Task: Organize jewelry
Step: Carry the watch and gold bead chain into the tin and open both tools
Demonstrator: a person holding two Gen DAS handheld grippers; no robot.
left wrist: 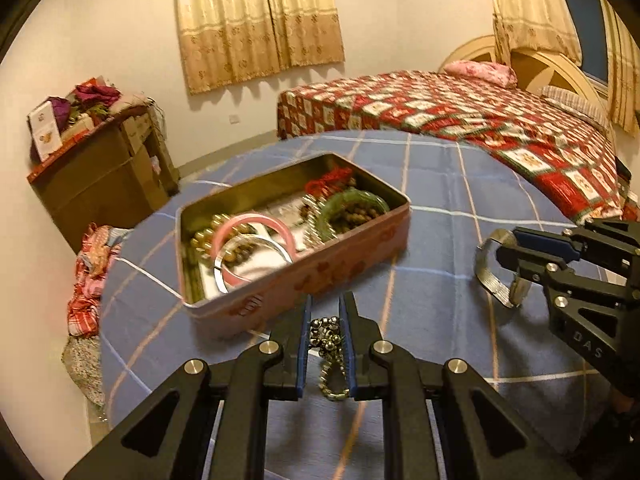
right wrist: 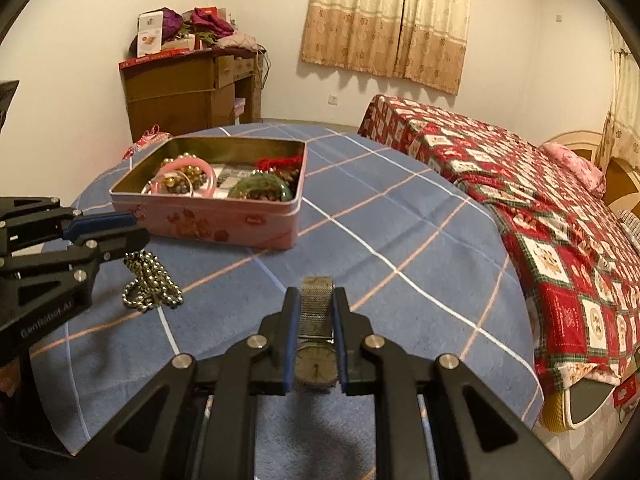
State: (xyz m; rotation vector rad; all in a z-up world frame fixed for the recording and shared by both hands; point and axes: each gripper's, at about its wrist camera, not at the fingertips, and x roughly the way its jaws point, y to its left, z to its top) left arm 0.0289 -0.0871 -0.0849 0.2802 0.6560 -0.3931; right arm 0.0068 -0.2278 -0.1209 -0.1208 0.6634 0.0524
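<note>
Cabinet [right wrist: 188, 88]: set against the far wall on the left, piled with boxes and cloth.
Left gripper [right wrist: 138, 236]: clamped on a beaded chain [right wrist: 154, 282]; the beads are seen dangling in loops over the blue checked cloth [right wrist: 400, 232].
Tin [right wrist: 224, 216]: an open pink box is placed on the cloth beyond both tools; a pink bangle [right wrist: 188, 176], a green bangle [right wrist: 260, 188] and beaded pieces are held inside.
Right gripper [right wrist: 316, 316]: closed on a wristwatch [right wrist: 316, 364], pinched by its mesh strap, dial facing the camera.
Bed [right wrist: 540, 220]: a red patchwork quilt is spread over it, on the right.
</note>
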